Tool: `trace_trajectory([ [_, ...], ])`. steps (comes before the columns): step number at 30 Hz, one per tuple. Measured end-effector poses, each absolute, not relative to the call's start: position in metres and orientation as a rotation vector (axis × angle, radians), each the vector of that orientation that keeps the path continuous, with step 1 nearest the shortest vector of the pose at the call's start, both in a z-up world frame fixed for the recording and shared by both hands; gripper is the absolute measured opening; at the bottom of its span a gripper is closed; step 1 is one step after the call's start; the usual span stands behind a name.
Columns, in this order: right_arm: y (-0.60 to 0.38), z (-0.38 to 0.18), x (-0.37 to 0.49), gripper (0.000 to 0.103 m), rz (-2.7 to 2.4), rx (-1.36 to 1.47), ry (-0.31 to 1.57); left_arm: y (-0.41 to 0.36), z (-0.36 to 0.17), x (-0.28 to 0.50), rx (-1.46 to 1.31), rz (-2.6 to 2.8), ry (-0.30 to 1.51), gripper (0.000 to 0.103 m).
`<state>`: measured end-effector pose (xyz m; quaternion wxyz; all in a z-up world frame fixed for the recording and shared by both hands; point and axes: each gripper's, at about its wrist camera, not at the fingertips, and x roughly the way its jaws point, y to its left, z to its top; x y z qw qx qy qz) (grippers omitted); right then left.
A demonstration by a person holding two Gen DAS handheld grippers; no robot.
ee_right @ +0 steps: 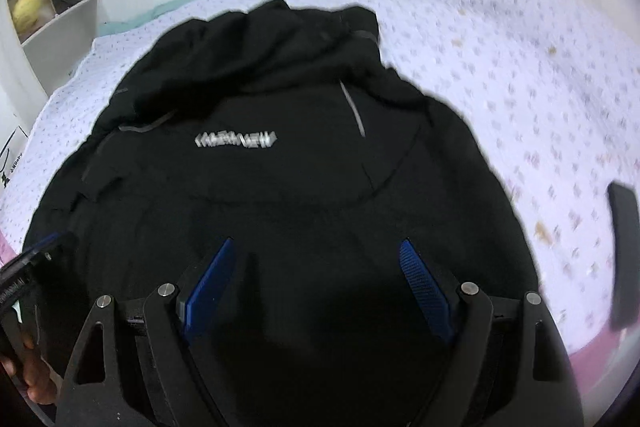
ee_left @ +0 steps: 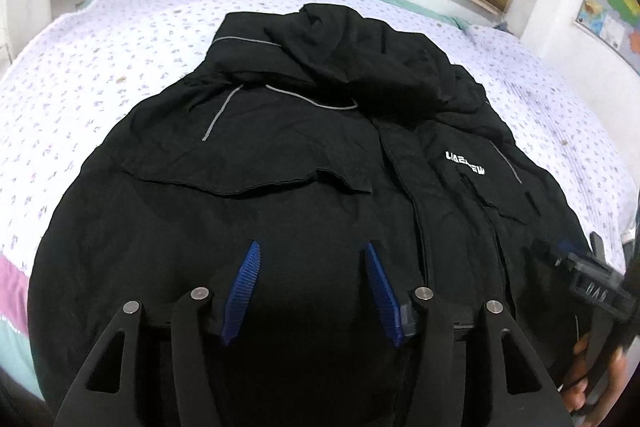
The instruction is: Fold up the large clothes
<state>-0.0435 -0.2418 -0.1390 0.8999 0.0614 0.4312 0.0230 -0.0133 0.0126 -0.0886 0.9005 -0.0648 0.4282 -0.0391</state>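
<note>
A black jacket (ee_left: 304, 163) lies spread on a bed (ee_left: 120, 59), hood at the far end and hem at the near end, with one sleeve folded across the left of its chest. White lettering marks the right of the chest.

The left gripper (ee_left: 312, 255) hangs over the near left part of the jacket, its blue pads (ee_left: 244, 287) parted at a middling width with nothing between them but the cloth lying below. The right gripper (ee_right: 316, 255) hangs over the near right part, jaws wide and likewise empty; this view is blurred, so fine cloth detail cannot be read. Each gripper shows at the edge of the other's view, with a hand (ee_left: 580, 379) on the handle.

The step in hand appears to be taking the near hem for a lengthwise fold toward the hood. It would go best if both grippers take the hem at matching spots, either side of the front closure, and pinch through all layers so that the folded sleeve does not slide out. Lifting evenly should keep the fold line straight.

A dark flat object (ee_right: 624, 251), perhaps a phone, lies on the bed well to the right, apart from the jacket.
</note>
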Motion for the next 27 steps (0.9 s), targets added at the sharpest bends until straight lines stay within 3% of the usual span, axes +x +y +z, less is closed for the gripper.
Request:
trace_trajectory([
  [7, -0.239, -0.14, -0.047, 0.086, 0.054, 0.068, 0.879, 0.012, -0.079, -0.019, -0.095, -0.089, 0.86, 0.059],
  [11, -0.255, -0.127, -0.054, 0.086, -0.005, 0.069, 0.87, 0.051, -0.05, -0.022, -0.099, -0.1, 0.814, 0.06],
  [14, -0.279, -0.111, -0.058, 0.086, -0.075, 0.099, 0.855, 0.097, -0.042, -0.014, -0.164, -0.144, 0.857, 0.068],
  [19, -0.308, -0.104, -0.058, 0.086, -0.163, 0.137, 0.858, 0.158, -0.067, -0.01, -0.301, -0.089, 0.922, 0.069],
  [27, -0.319, -0.126, -0.054, 0.086, -0.17, 0.127, 0.9, 0.2, -0.08, -0.02, -0.366, 0.081, 0.88, 0.069],
])
